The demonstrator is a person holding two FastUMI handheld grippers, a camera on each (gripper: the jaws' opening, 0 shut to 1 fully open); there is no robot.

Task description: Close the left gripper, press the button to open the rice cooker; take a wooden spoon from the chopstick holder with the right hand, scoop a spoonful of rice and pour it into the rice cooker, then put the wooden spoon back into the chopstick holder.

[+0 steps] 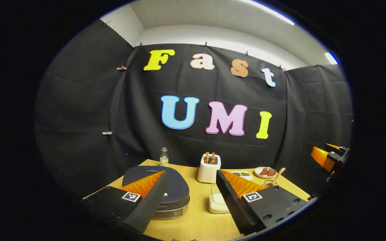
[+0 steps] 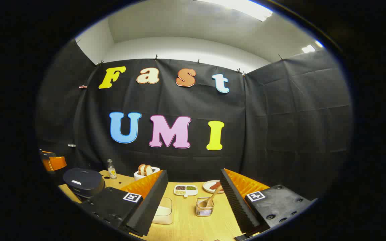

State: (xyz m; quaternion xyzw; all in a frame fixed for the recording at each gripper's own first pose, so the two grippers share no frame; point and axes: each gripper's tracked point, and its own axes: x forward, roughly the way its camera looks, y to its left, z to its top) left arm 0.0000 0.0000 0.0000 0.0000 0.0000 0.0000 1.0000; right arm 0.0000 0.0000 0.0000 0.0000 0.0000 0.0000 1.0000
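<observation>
While both wide: left claw (image 1: 193, 197) above lidded rice cooker (image 1: 166, 192), right claw (image 2: 193, 201) seemingly before wooden spoon (image 2: 212, 197)

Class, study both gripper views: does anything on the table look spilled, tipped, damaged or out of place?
Nothing stands out. The rice cooker sits flat with its lid shut, the wooden spoon leans in the chopstick holder, the bottle stands upright, and the table shows no spill. Both tongs, left and right, are open.

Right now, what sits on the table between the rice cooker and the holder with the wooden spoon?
In the right gripper view, the rice cooker and the holder have a container of white rice between them, partly hidden by a gripper finger.
</observation>
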